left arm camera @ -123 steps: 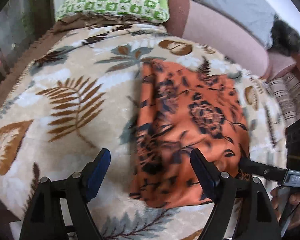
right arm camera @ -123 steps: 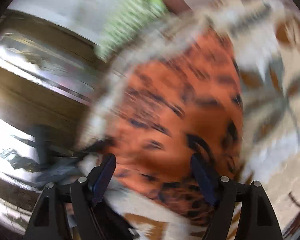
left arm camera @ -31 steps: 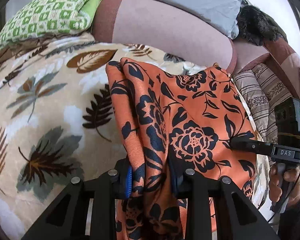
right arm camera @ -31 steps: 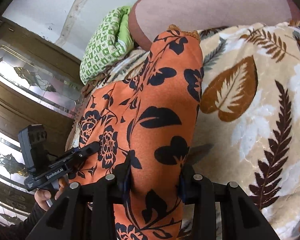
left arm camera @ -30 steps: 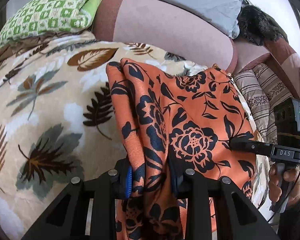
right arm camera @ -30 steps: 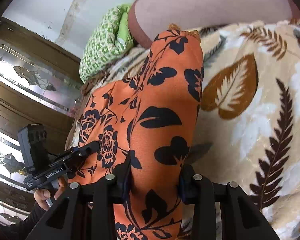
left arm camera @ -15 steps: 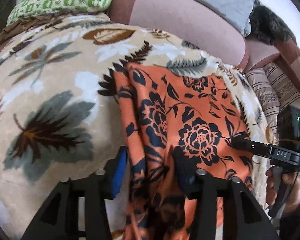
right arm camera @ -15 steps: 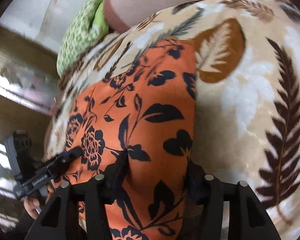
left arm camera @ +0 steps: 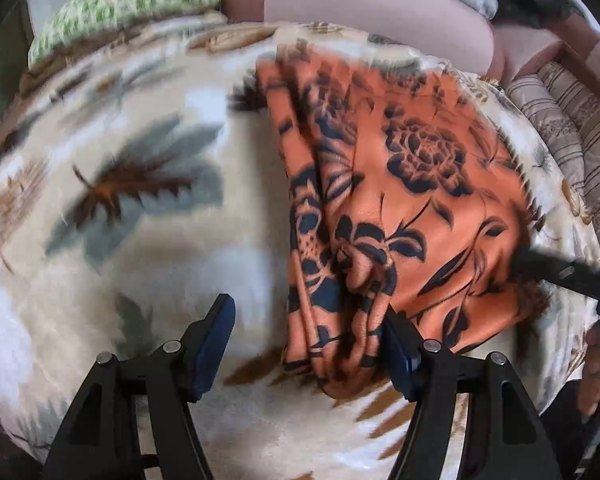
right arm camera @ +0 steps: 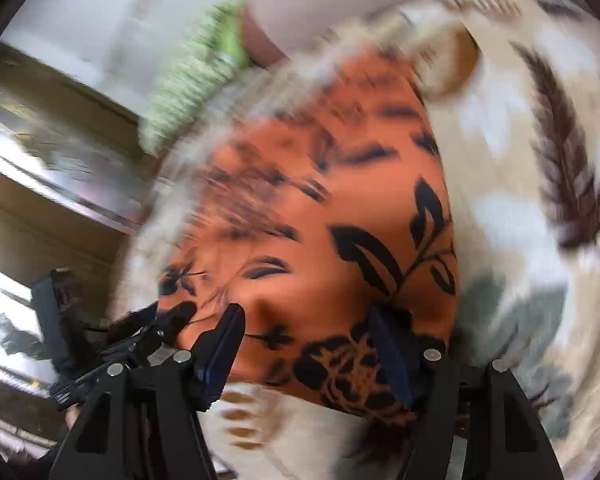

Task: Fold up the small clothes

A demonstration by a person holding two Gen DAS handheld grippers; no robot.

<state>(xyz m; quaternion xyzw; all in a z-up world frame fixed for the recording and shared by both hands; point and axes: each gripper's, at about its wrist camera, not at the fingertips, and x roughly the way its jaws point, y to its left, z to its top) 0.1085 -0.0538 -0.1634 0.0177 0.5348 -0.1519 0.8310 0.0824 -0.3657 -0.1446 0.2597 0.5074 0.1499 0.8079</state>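
An orange cloth with a black flower print lies folded on a cream leaf-patterned blanket. My left gripper is open and empty, its jaws wide apart just in front of the cloth's bunched near-left edge. My right gripper is open and empty over the near edge of the same cloth. The right gripper's finger shows at the cloth's right edge in the left wrist view. The left gripper shows at the lower left of the right wrist view. Both views are motion-blurred.
A green checked pillow and a pink bolster lie at the far edge of the bed. A striped cushion is at the right. A wooden cabinet with glass stands left of the bed.
Both grippers have opened and let go of the cloth, which now lies flat on the blanket. Both have pulled back a little from it.
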